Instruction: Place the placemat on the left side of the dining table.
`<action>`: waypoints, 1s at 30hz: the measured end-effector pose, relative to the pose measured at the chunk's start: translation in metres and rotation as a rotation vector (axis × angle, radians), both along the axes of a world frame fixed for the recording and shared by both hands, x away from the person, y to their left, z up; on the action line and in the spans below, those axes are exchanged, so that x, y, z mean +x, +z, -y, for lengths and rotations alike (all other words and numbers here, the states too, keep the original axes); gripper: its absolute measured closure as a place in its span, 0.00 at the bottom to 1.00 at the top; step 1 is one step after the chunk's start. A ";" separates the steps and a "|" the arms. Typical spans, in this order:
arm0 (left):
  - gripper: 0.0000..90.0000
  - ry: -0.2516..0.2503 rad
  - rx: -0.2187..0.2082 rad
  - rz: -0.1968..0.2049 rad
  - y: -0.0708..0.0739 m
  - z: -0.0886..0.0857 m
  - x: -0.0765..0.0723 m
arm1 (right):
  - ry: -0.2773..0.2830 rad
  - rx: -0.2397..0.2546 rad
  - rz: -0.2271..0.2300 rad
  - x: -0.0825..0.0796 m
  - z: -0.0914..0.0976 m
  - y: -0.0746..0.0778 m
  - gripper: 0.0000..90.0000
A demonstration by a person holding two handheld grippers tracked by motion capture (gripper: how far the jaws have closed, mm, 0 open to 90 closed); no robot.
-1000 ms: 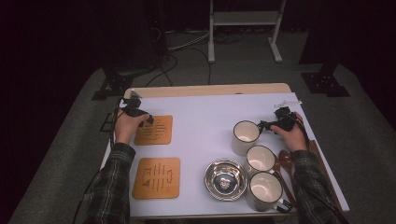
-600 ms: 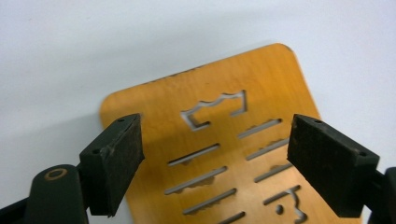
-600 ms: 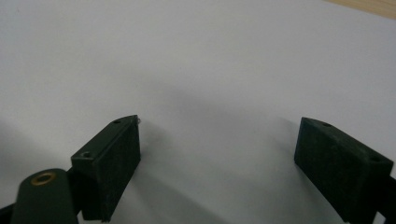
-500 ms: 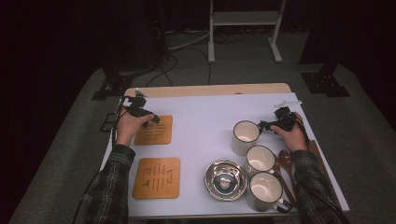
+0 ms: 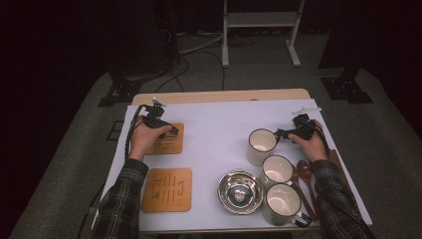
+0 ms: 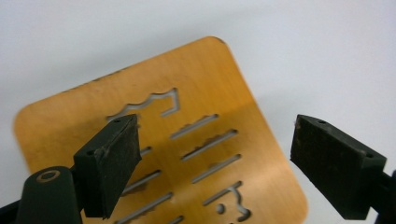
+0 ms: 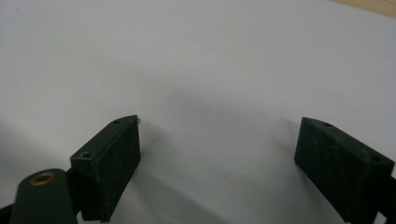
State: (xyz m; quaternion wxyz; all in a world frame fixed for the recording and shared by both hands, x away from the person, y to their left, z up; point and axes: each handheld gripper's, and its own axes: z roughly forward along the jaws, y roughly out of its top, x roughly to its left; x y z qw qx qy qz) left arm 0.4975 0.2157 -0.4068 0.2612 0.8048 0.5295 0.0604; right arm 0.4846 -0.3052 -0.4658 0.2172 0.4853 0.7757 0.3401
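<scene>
A: Which step is judged to be in hand?

B: The far square wooden coaster with cut-out slots (image 5: 166,139) appears to have been set down on the white table cover (image 5: 219,124), flat near its left edge. The left gripper (image 5: 171,130) is seen above that coaster; its jaws have just been opening, they stand wide apart, and nothing is held between them. In the left gripper view the coaster (image 6: 159,154) lies below the open jaws, clear of both pads.

A: And the right gripper?

B: The right gripper (image 5: 279,133) is held just beside the far white enamel mug with a dark rim (image 5: 261,146). Its jaws are spread wide and empty over bare cover (image 7: 210,70).

A: What is called for next?

B: Probably that mug is to be taken and carried across to the coaster. Its rim or handle would have to be brought between the right jaws before they are closed, and the left gripper would need to be drawn aside.
</scene>
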 end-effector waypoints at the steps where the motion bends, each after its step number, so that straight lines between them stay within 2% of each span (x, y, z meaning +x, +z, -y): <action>1: 0.16 -0.006 -0.003 0.000 0.000 0.002 -0.001 | 0.000 0.000 0.001 0.000 0.000 0.000 0.14; 11: 0.17 -0.061 -0.010 0.024 0.009 0.016 -0.024 | 0.000 0.002 -0.006 0.000 0.000 0.000 0.14; 15: 0.16 -0.074 -0.026 0.025 0.010 0.021 -0.033 | 0.000 0.002 -0.004 0.000 0.000 0.000 0.14; 30: 0.17 -0.129 -0.001 0.019 0.006 0.038 -0.057 | -0.001 0.002 -0.004 0.000 0.000 0.000 0.14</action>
